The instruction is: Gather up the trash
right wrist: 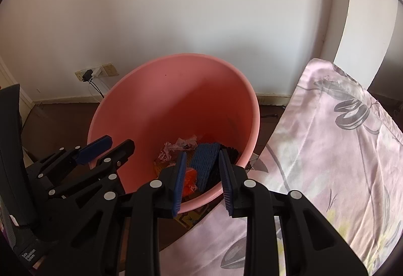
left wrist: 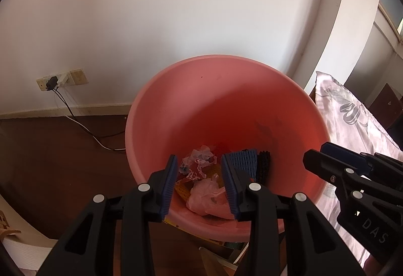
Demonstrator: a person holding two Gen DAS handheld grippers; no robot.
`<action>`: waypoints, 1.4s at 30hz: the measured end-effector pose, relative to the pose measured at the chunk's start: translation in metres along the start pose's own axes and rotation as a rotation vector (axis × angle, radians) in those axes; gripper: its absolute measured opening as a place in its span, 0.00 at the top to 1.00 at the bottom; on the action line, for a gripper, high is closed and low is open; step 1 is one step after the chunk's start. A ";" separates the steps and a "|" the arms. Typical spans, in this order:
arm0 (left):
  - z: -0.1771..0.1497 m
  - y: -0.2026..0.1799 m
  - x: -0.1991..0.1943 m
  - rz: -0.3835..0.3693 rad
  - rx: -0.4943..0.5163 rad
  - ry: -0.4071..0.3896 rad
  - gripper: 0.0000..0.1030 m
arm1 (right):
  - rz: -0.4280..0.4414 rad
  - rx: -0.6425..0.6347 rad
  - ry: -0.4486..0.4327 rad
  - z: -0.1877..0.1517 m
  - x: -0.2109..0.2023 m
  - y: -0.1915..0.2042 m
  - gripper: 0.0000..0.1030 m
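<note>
The pink bin (left wrist: 226,110) stands on the dark floor against the white wall, and the trash already lies at its bottom: a pale plastic bag (left wrist: 205,196), crumpled wrappers (left wrist: 199,160), a blue foam net (left wrist: 243,159) and a black one (left wrist: 264,165); both grippers hang over its near rim, the left gripper (left wrist: 201,176) with its jaws parted and nothing between them, the right gripper (right wrist: 201,175) likewise parted and empty; the drop looks done, so the sound move is probably to lift each tool straight up before swinging away, since the fingers sit close over the rim and a sideways pull could tip the light bin; room is tight: the flowered bedding (right wrist: 327,150) lies just beside the bin on the right, a black cable (left wrist: 83,125) trails along the floor on the left, and the grippers are near each other
</note>
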State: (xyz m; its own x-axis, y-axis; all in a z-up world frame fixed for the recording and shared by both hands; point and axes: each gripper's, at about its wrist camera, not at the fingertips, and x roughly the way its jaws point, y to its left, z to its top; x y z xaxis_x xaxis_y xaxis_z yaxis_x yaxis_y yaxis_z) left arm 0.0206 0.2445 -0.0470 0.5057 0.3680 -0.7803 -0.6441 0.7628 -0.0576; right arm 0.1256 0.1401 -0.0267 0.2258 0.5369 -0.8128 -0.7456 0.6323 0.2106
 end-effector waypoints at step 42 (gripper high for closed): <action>0.002 -0.009 -0.033 -0.019 0.023 -0.062 0.57 | -0.020 0.009 -0.069 -0.007 -0.036 -0.003 0.74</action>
State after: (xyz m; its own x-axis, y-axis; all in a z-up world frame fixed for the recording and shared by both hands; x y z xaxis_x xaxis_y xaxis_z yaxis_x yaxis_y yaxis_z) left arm 0.0107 0.2267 -0.0193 0.5530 0.3853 -0.7388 -0.6212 0.7816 -0.0573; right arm 0.1154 0.1150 -0.0019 0.2831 0.5611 -0.7778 -0.7351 0.6478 0.1997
